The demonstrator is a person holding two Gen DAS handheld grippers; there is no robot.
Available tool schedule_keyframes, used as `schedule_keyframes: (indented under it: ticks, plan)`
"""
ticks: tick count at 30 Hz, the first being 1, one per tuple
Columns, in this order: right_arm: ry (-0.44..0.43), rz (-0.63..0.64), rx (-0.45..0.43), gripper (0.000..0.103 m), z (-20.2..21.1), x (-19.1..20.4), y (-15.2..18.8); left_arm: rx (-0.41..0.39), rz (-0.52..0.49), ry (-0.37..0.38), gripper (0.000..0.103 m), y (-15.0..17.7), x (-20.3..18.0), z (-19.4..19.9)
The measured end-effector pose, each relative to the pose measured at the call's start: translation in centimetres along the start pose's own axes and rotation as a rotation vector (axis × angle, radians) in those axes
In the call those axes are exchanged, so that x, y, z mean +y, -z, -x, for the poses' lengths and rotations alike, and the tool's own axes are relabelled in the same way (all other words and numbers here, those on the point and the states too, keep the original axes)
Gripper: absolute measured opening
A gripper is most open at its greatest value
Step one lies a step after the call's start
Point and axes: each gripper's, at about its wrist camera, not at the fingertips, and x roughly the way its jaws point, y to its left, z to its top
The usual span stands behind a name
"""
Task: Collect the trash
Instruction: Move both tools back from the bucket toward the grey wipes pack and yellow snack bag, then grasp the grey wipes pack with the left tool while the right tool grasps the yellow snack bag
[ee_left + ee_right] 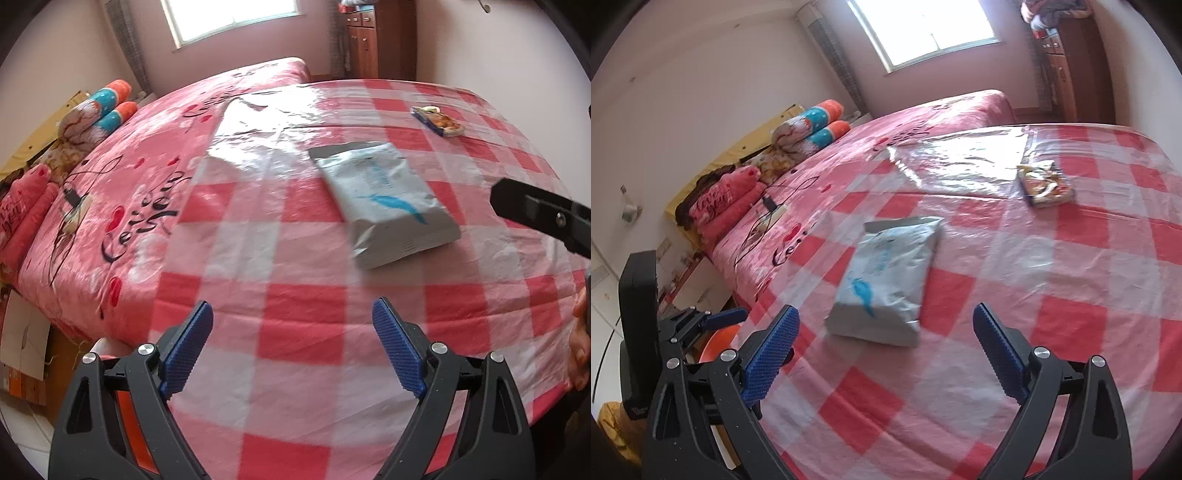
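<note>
A silver-white packet with blue print (384,201) (884,284) lies flat on the red-and-white checked plastic sheet (295,332) (1052,295) spread over the bed. Farther back rests a small crumpled snack wrapper (437,121) (1046,184). My left gripper (291,343) hangs open over the sheet, short of the packet, with nothing between its blue pads. My right gripper (884,345) is open too, its fingers on either side of the packet's near end without touching it. The right gripper's black finger (535,212) pokes in at the right edge of the left wrist view.
A pink printed bedspread (122,177) covers the bed to the left, with rolled bolsters (107,107), folded pink blankets (724,206) and a charger cable (74,206) on it. A wooden cabinet (1071,74) stands by the window. An orange bin (716,343) sits beside the bed under the left gripper.
</note>
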Motion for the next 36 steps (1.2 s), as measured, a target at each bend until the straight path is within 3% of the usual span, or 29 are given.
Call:
schedule_keyframes:
  ticks: [14,26,36]
  plan:
    - [0.072,-0.062,-0.029,0.094,1.2,-4.4,-1.0,-0.008,-0.026,0.098,0.089,-2.9,-4.3,-1.8]
    - [0.115,-0.168,-0.026,0.094,1.7,-8.6,-1.3,0.002,0.018,0.142,0.089,-5.3,-5.6,-4.4]
    - [0.200,-0.140,0.011,0.094,0.9,-11.1,-3.7,-0.013,0.075,0.182,0.089,-6.6,-5.4,-5.3]
